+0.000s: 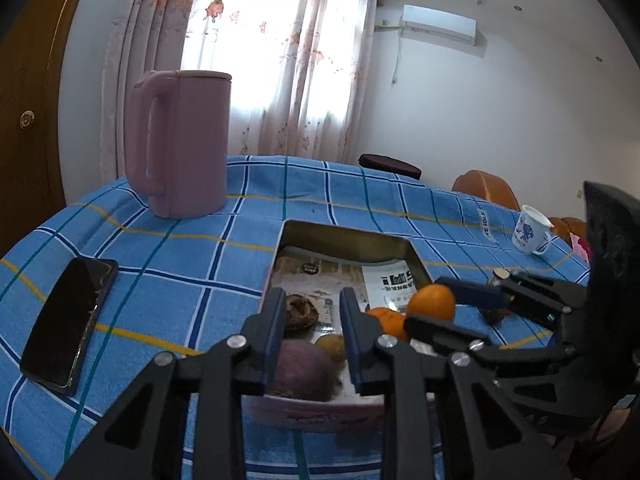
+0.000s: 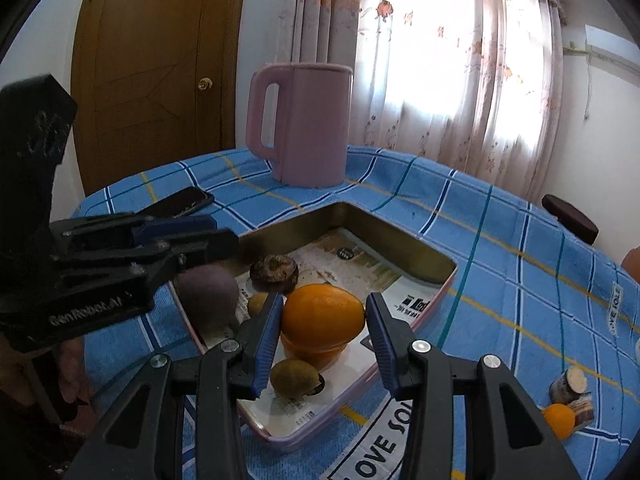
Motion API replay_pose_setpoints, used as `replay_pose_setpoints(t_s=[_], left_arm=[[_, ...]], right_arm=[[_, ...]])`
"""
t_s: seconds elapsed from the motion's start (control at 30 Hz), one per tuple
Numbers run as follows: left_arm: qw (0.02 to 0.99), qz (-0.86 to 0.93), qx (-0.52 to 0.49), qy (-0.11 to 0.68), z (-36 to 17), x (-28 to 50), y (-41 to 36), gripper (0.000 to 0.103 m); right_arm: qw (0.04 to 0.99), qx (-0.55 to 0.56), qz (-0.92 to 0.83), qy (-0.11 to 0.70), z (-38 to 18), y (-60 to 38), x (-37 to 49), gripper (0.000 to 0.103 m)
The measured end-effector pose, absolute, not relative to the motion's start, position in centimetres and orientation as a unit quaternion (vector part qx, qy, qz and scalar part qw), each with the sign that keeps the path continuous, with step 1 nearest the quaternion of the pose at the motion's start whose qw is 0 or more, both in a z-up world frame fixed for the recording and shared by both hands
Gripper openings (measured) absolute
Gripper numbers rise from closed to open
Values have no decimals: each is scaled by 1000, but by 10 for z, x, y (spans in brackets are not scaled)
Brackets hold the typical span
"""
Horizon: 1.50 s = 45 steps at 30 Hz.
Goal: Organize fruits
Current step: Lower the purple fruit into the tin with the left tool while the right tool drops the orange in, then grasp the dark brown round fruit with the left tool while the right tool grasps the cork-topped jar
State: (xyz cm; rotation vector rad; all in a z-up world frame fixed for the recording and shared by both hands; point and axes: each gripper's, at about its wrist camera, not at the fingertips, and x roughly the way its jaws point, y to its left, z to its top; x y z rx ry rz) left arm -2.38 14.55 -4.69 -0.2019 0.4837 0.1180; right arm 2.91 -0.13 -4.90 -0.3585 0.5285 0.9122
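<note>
Left gripper (image 1: pixel 312 295): seen at the bottom centre of its own view, closed in on the purple fruit (image 1: pixel 302 368); it is judged to be pinched, low inside the tray (image 1: pixel 348 236).
Right gripper (image 2: pixel 325 300): pressed on both ends of an orange (image 2: pixel 322 316), which is held just over a second orange (image 2: pixel 306 351) in the tray.
Other fruit: a kiwi (image 2: pixel 294 376) is seen at the near edge of the tray and a dark brown fruit (image 2: pixel 274 270) further in; a small orange (image 2: pixel 560 420) is left on the cloth at the lower right, beside a cut brown stub (image 2: pixel 572 390).
Risk, crowding: both tools are worked in one small tray, so the fingers could be knocked together and a fruit dropped.
Risk, slip: the orange is gripped only at its narrow ends, so it could be squeezed out and rolled off the table.
Risk, bruising: the purple fruit could be crushed if the grip is tightened further.
Risk, surroundings: the phone (image 1: pixel 68 320) and the pink jug (image 1: pixel 180 140) could be struck by a wide swing.
Hidden: contact of the far pad on the purple fruit is covered by the kiwi and the finger.
Cut off: the tray's near corner is blocked by the gripper frames.
Unclear: the brown fruit's kind cannot be told.
</note>
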Motion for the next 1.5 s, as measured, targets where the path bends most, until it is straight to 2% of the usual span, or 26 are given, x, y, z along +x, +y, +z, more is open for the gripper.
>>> replay_pose_setpoints(t_s=[0.13,0.2,0.23,0.27,0.33,0.57,0.8,0.87,1.17,1.5], left_arm=[[961,61,-100,248,-50,-22,146,30],[961,65,-103,248,-51,-21,146,47],[961,67,-103,247,-51,-21,146,62],[962,70,-101,242,-51,-22,144,69],[965,73,-97,234,-48,-24,143,73],[966,86,-95,224,-43,-25,141,91],[969,74,-78,221,-36,-18,121,94],[971,69,-76,217,-33,-15,114,100],[973,33,-38,224,-28,6,64,103],[972,-10,-22,235,-27,31,14,103]], right_arm=[[841,-171,438,267,-53,0,31,45],[840,-179,436,270,-55,2,31,47],[839,-182,434,273,-56,3,30,54],[839,-182,433,273,-56,4,31,62],[842,-176,433,270,-54,0,30,65],[857,-150,418,261,-45,-33,30,65],[882,-127,377,253,-36,-92,38,67],[889,-117,361,255,-35,-109,43,67],[920,-76,276,266,-34,-194,70,67],[927,-59,233,289,-41,-223,85,67]])
